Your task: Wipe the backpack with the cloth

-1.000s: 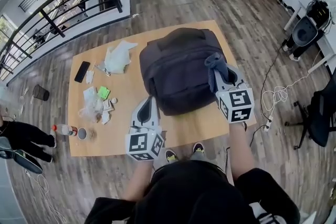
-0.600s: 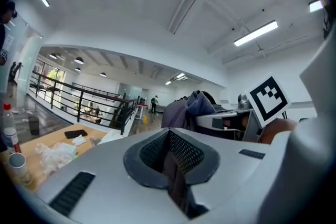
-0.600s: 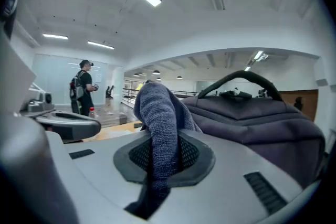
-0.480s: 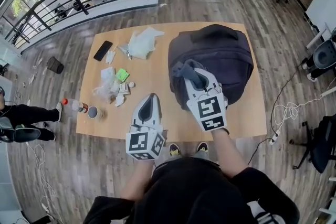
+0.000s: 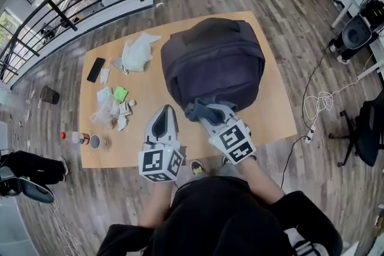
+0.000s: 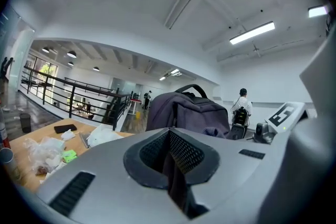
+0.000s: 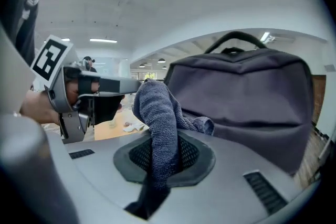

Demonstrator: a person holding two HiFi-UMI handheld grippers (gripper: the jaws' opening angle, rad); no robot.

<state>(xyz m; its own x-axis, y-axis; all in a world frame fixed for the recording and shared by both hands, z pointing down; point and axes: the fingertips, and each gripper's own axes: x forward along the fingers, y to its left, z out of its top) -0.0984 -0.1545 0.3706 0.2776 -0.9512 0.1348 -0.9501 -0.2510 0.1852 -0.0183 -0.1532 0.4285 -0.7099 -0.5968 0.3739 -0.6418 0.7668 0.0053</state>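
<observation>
Grip, right: the right gripper (image 5: pixel 208 113) has its jaws clamped on a blue-grey cloth (image 7: pixel 157 120), which sticks up from between them and folds over toward the backpack (image 7: pixel 247 92).
Grip, left: the left gripper (image 5: pixel 164 112) has its jaws together with nothing between them, its tip over bare tabletop just left of the right one.
Cloth position: bunched at the backpack's near lower edge and seemingly touching it in the head view.
Backpack: dark grey, lying on the wooden table (image 5: pixel 271 110) right of centre, with its carry handle at the far end.
Left of the backpack: a white plastic bag (image 5: pixel 137 52), a black phone (image 5: pixel 95 69), a green packet (image 5: pixel 120 93) and crumpled clear wrappers (image 5: pixel 108 114).
Table's near left corner: a small bottle (image 5: pixel 74 136) on its side beside a cup (image 5: pixel 95 141).
</observation>
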